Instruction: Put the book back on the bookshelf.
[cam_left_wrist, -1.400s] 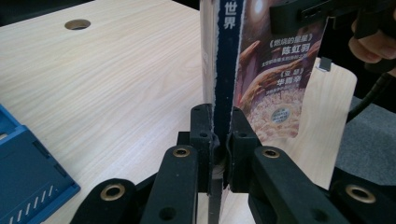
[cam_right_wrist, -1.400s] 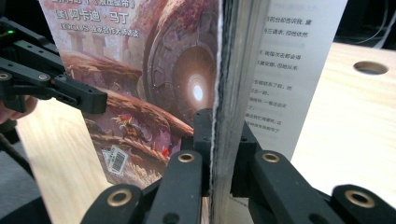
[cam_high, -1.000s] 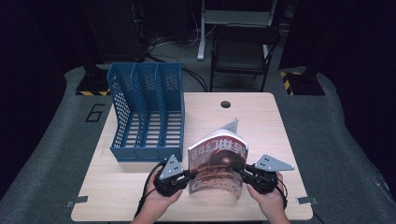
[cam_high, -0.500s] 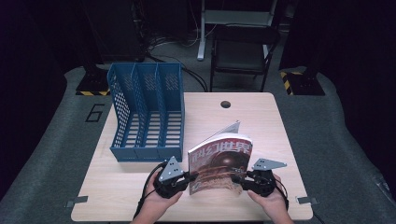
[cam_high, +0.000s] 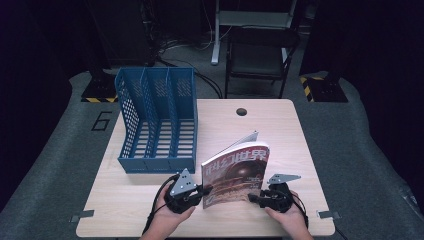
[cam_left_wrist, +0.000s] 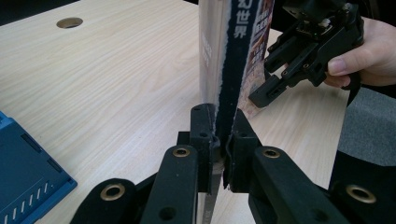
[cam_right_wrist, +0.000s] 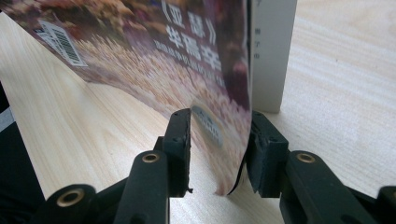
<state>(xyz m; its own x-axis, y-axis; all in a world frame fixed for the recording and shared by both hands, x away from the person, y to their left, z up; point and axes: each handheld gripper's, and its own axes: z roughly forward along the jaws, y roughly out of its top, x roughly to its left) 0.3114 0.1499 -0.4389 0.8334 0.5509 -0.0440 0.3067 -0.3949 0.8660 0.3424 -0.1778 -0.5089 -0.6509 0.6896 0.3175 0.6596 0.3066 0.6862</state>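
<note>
Standing the magazine (cam_high: 235, 175) upright: left tongs (cam_high: 204, 190) clamp its spine; right tongs (cam_high: 252, 198), apart, should grip firmly.

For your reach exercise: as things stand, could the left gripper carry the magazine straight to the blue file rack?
Probably yes. The left gripper is shut on the magazine, and bare table lies between it and the rack. The right gripper straddles the other edge.
</note>
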